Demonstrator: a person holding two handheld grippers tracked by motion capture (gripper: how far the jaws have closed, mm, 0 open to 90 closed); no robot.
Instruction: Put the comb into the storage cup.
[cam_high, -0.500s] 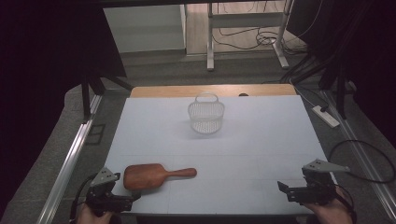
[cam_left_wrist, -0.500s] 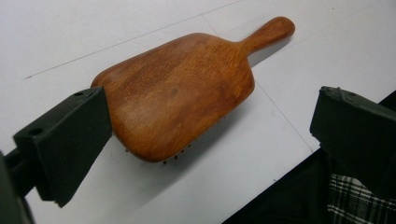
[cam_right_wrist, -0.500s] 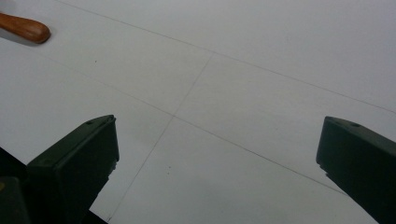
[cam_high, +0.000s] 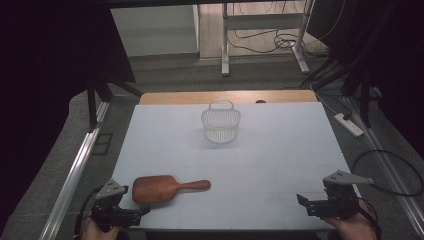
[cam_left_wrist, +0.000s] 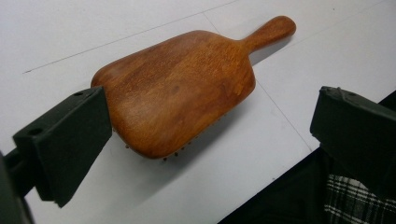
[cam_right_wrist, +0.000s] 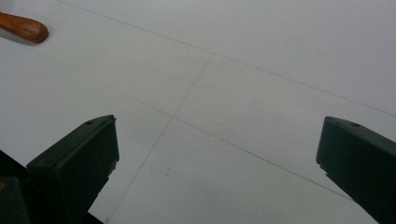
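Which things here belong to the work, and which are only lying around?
In the work: wooden hairbrush, lying bristles down just ahead of the open left gripper; white basket.
Lying about: power strip and cables on the floor.

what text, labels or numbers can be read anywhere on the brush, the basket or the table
None: no readable word, label, brand or number stands anywhere.
Wooden hairbrush: plain wood grain on its back, no mark.
White mesh basket: no tag or print visible.
White table cover: thin ruled lines, no writing.
Power strip on the floor: too small to tell any marking.
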